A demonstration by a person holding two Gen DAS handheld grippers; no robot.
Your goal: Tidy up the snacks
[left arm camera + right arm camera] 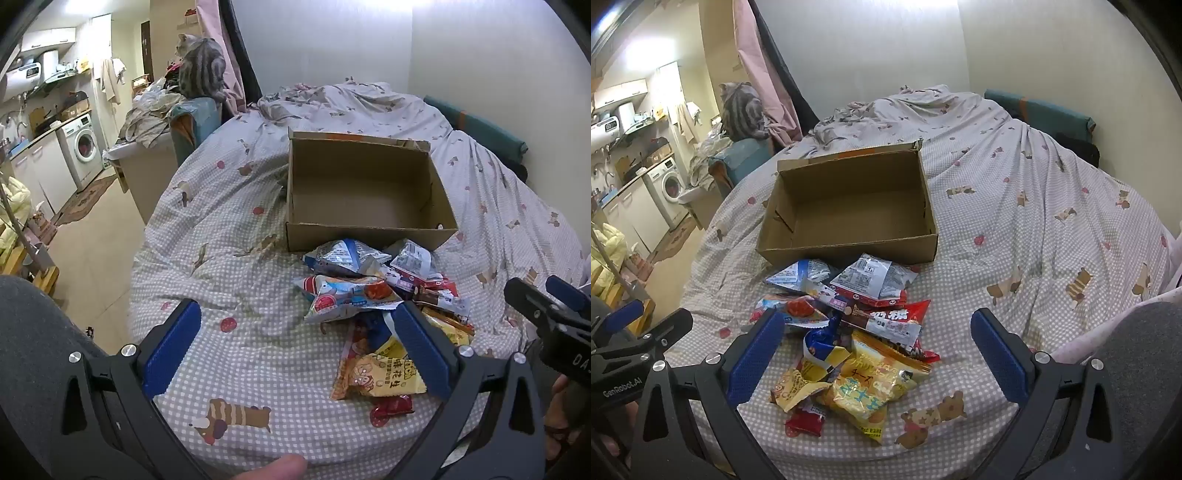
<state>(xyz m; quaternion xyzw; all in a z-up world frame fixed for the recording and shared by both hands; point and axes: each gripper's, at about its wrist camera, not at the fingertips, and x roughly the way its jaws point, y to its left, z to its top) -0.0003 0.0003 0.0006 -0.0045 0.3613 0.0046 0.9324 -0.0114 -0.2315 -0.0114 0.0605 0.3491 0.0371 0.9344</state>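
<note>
— left hand-held gripper [295, 354]: how is it seen?
— its blue pads are spread wide apart above the bed [229, 266], with nothing clamped; the right-hand pad is set over the near edge of the snack pile [384, 314].
— and the right hand-held gripper [877, 354]?
— spread just as wide, nothing gripped; the pile is framed between its pads, nearer the left one.
— where are the snacks placed?
— they are heaped on the checked bedcover, just in front of the cardboard box [849, 206]. the farthest packets are touching or nearly touching the box's near wall; which cannot be told.
— is the box filled?
— no, its inside is seen bare, the top open.
— what room is left around it?
— open bedcover is seen to the right of pile and box. the bed's left edge drops to the floor [92, 258]. a cat [201, 66] is perched well beyond, past the bed's far corner.
</note>
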